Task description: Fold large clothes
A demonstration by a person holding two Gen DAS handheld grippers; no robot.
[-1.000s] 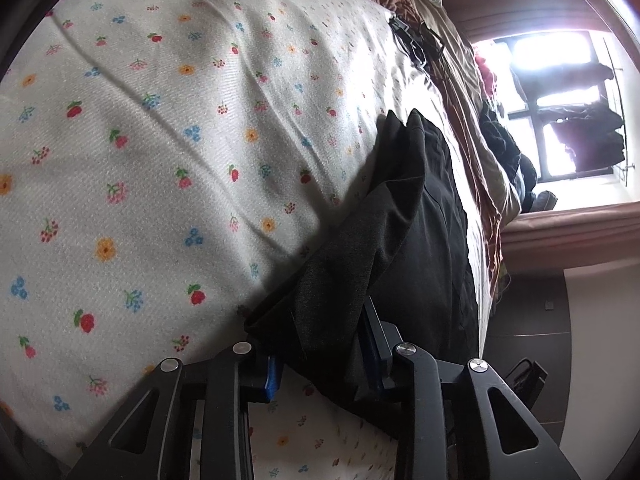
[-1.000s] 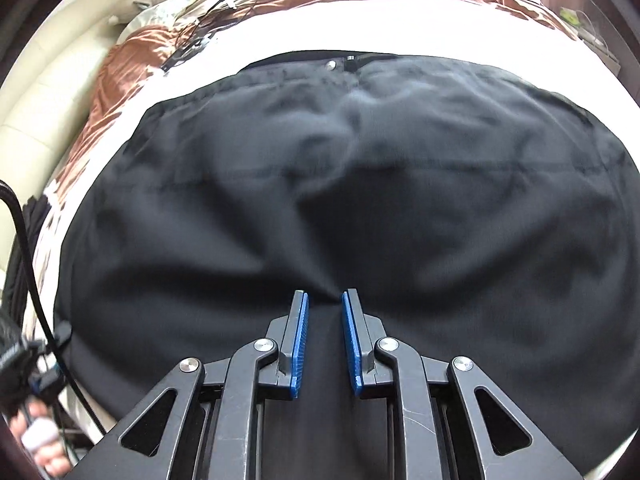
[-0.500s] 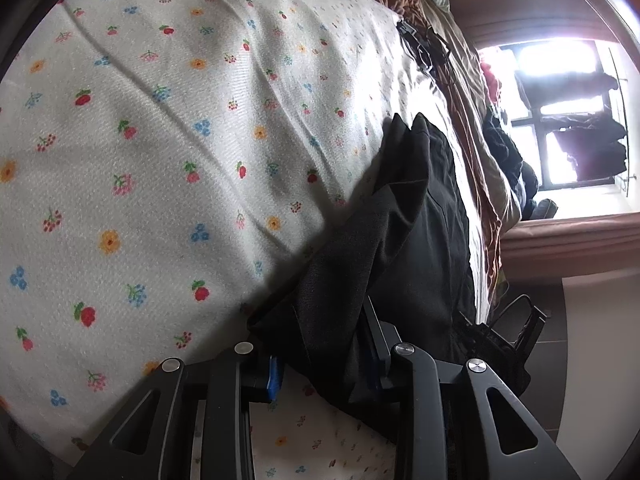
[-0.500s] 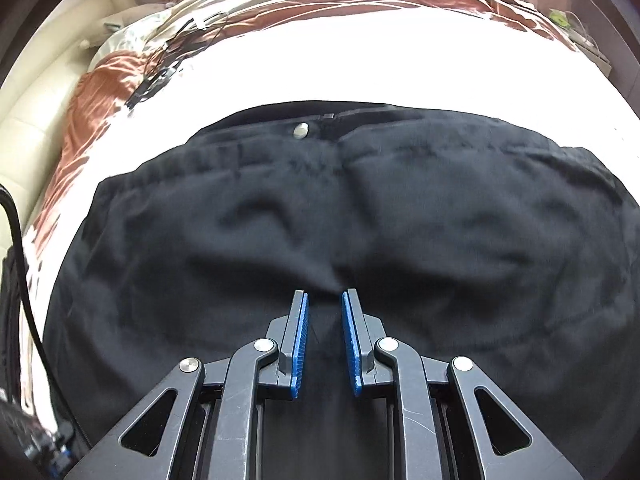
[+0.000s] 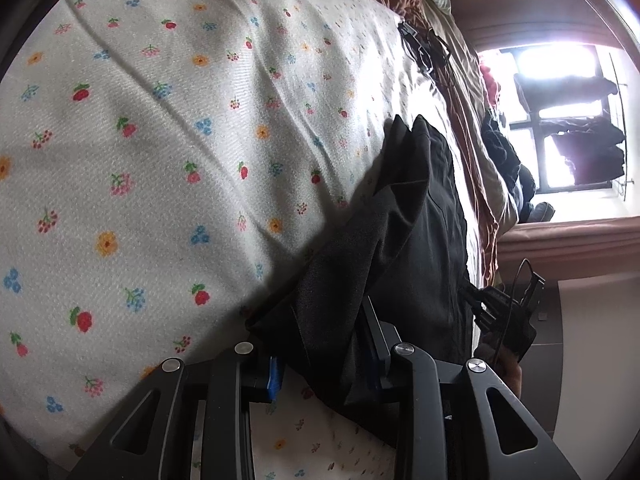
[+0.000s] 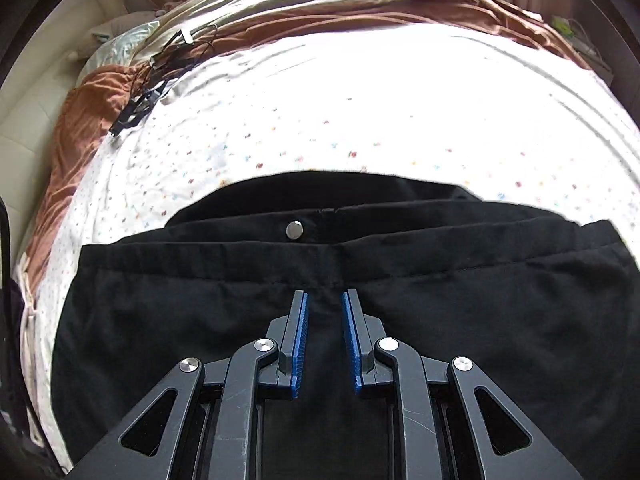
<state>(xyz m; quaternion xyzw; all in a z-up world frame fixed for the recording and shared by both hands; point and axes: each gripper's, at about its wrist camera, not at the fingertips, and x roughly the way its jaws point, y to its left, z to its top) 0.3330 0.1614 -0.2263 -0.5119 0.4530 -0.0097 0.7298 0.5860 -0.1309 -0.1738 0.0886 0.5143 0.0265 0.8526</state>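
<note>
No readable text, labels or numbers anywhere.

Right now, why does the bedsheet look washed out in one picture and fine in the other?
In the right wrist view, daylight overexposes the floral sheet, so its pattern nearly vanishes, while the black trousers stay dark but sharp. In the left wrist view, the sheet is evenly lit with crisp flowers; only the window blows out. Both fisheye views bend straight edges.

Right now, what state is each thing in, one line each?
Black trousers: spread flat on the bed, waistband snap fastened.
Left gripper: shut on a bunched trouser edge.
Right gripper: open above the trousers, holding nothing.
Flowered sheet: wrinkled.
</note>
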